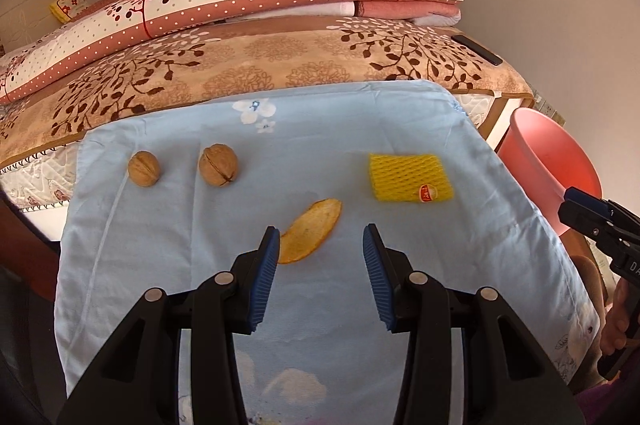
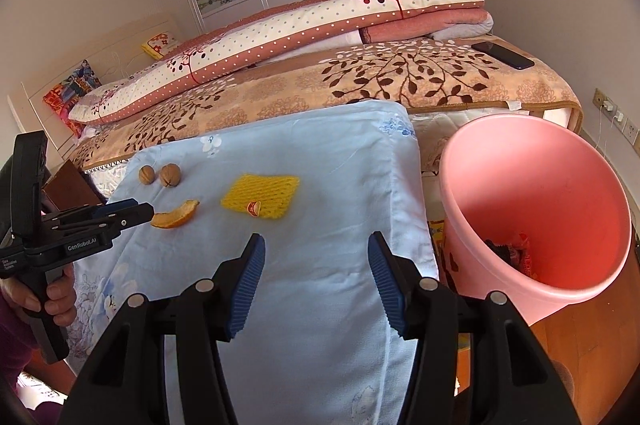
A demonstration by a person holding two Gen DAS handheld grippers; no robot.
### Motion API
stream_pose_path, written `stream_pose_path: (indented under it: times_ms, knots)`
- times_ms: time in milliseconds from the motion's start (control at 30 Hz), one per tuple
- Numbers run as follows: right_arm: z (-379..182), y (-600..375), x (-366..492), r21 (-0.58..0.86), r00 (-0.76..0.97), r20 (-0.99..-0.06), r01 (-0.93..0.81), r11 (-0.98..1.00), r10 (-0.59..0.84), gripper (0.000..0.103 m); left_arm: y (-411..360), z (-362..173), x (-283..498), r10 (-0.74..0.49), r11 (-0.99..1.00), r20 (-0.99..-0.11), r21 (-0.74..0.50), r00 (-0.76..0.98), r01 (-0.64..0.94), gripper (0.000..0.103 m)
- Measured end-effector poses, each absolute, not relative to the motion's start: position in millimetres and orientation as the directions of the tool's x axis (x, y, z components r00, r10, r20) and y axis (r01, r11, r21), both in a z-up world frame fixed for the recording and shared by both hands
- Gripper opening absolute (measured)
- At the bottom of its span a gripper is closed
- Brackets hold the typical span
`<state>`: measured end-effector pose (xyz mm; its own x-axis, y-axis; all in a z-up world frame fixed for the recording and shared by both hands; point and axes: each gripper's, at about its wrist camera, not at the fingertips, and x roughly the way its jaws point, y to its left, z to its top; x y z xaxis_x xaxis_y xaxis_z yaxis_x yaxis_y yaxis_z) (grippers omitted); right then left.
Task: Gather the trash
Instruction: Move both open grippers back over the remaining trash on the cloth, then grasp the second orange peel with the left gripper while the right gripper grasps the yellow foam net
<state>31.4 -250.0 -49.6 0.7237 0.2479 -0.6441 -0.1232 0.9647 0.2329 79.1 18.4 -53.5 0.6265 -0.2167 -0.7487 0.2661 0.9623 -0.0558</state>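
On a bed, a pale blue cloth [image 1: 320, 153] carries the litter we are gathering: two walnuts [image 1: 144, 168] at the far left, an orange peel [image 1: 310, 235] near the middle, and a yellow foam net [image 1: 410, 177] with a red sticker to the right. Our left tongs [image 1: 320, 241] hang just above the peel with both blue pads spread apart and gripping nothing; the left pad's tip overlaps the peel's near end, though we cannot tell whether it touches. Our right tongs [image 2: 316, 245] are likewise released and empty, poised over bare cloth, nearer than the foam net. A pink bin [image 2: 532, 209] stands on the wooden floor to the right of the cloth, just beside the bed's edge, with a few dark and red wrappers at its bottom. A folded dotted quilt [image 2: 280, 37] lies across the far side of the bed, and a black phone [image 2: 503, 55] rests at the far right.
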Motion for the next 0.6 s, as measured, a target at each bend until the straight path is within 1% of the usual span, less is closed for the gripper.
stream_pose_path:
  times_ms: [200, 400, 600]
  knots:
    - [-52.5, -242.4, 34.4, 0.225, 0.710, -0.656, -0.141, 0.964, 0.256, 0.053, 22.0, -73.0, 103.1, -0.185, 0.960, -0.792, -0.018, 0.582, 0.281, 0.044]
    - [-55.5, -239.2, 40.2, 0.229, 0.696, -0.668, -0.143, 0.963, 0.262, 0.053, 16.8, -87.5, 111.0, -0.214, 0.951, -0.822, -0.052, 0.528, 0.305, 0.044]
    - [-56.5, -227.7, 50.1, 0.213, 0.683, -0.677, -0.174, 0.961, 0.274, 0.053, 10.0, -92.4, 108.9, -0.205, 0.945, -0.818, -0.023, 0.537, 0.325, 0.044]
